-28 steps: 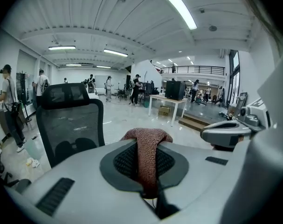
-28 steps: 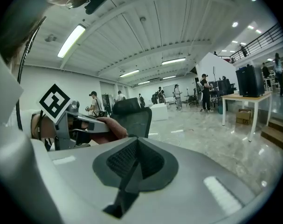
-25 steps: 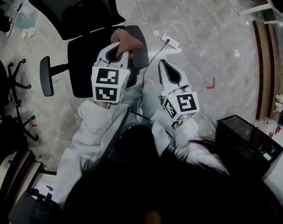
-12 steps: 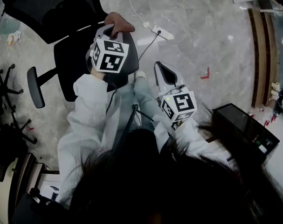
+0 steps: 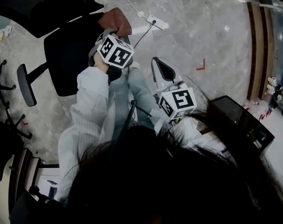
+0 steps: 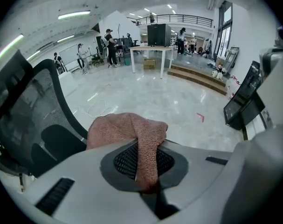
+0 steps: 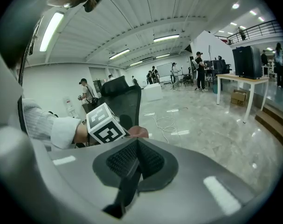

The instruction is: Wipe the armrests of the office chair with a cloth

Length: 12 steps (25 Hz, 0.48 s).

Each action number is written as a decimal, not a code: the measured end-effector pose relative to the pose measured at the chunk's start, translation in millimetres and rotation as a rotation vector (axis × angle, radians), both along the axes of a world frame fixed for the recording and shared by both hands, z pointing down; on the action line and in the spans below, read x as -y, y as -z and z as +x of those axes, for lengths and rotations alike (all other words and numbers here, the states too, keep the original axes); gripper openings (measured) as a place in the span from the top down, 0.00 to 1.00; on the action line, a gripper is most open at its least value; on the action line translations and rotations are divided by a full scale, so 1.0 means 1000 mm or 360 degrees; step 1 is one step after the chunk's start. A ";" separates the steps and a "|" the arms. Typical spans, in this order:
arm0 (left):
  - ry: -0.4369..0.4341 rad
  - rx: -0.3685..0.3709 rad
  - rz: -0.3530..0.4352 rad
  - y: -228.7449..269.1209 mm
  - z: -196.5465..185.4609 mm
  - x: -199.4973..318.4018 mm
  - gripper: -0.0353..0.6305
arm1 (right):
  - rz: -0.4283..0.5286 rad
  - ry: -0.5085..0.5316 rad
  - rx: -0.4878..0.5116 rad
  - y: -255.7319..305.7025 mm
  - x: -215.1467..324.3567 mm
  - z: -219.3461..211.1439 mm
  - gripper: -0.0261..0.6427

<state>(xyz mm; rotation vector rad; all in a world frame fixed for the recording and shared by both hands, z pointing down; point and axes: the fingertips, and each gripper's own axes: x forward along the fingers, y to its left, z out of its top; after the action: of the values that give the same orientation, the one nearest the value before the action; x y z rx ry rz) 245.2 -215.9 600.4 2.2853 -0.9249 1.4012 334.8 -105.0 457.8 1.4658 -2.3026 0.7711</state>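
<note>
My left gripper (image 5: 112, 33) pinches a pinkish-brown knitted cloth (image 6: 127, 129) at the edge of the black mesh office chair (image 5: 66, 59). My right gripper (image 5: 162, 70) hangs closed and empty. I should press the cloth flat and drag it slowly along the hidden near armrest.

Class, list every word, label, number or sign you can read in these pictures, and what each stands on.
No readable text anywhere.
Left gripper cube, right gripper cube: square patterns, no letters.
Cloth: no label showing.
Floor: red corner mark, no words.
Cardboard box: any print too small to read.
</note>
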 end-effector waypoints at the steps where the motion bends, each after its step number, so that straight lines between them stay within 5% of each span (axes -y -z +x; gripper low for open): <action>1: -0.0003 -0.0011 -0.0016 0.001 0.001 -0.004 0.91 | 0.0002 -0.0007 0.0007 0.000 0.002 0.001 0.96; 12: -0.0121 -0.0035 -0.0118 0.046 0.014 -0.126 0.91 | 0.0126 -0.0022 0.0046 0.049 -0.017 0.009 0.96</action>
<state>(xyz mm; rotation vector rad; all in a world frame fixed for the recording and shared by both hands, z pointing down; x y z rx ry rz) 258.9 -89.6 554.8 2.2977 -0.7741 1.4135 343.4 -87.7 408.4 1.5154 -2.3720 0.7173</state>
